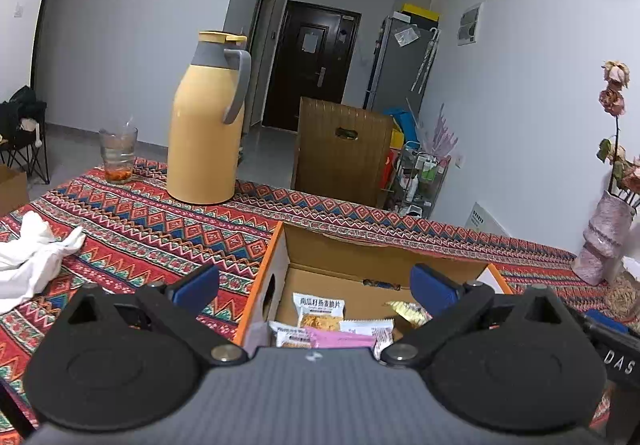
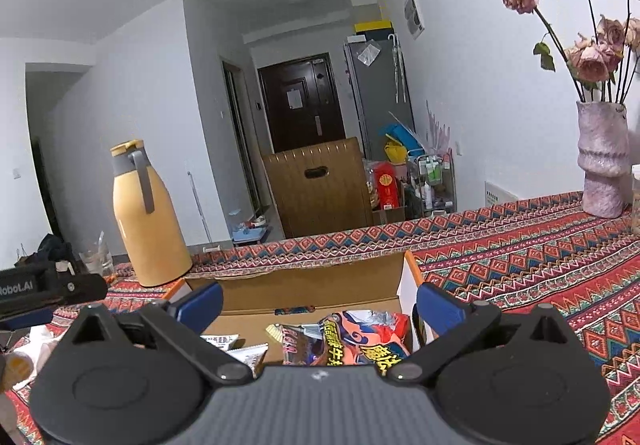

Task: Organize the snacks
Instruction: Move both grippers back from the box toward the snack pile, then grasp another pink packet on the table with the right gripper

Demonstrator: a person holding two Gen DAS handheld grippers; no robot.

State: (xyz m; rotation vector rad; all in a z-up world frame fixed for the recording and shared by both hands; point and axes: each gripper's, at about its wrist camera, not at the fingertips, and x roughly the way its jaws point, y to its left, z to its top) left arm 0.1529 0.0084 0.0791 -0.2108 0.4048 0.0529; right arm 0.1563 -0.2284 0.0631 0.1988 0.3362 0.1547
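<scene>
Left wrist view: the left gripper (image 1: pixel 314 287) fills the bottom of the frame, its blue-padded fingers (image 1: pixel 198 283) spread wide and holding nothing. Between them, lower centre, sits an open cardboard box (image 1: pixel 280 257) with an orange edge, resting on a tabletop (image 1: pixel 132 213) covered in a red patterned cloth. Inside the box lie several snack packets (image 1: pixel 318 311): a white one with a printed biscuit, a pink one and a yellow-wrapped one toward the right. At centre left a yellow thermos jug (image 1: pixel 206 121) stands upright on the cloth, with a glass (image 1: pixel 118 155) to its left. A crumpled white cloth (image 1: pixel 36 257) lies at the left edge, and a pink vase (image 1: pixel 604 241) with dried roses stands at the right edge.

Right wrist view: the right gripper (image 2: pixel 320 305) occupies the bottom, fingers (image 2: pixel 440 307) likewise wide apart and empty. The same box shows at lower centre, holding a large red-and-blue snack bag (image 2: pixel 360 337) on its right side and small white packets (image 2: pixel 232 345) on the left. The thermos stands at middle left, the vase at upper right.
</scene>
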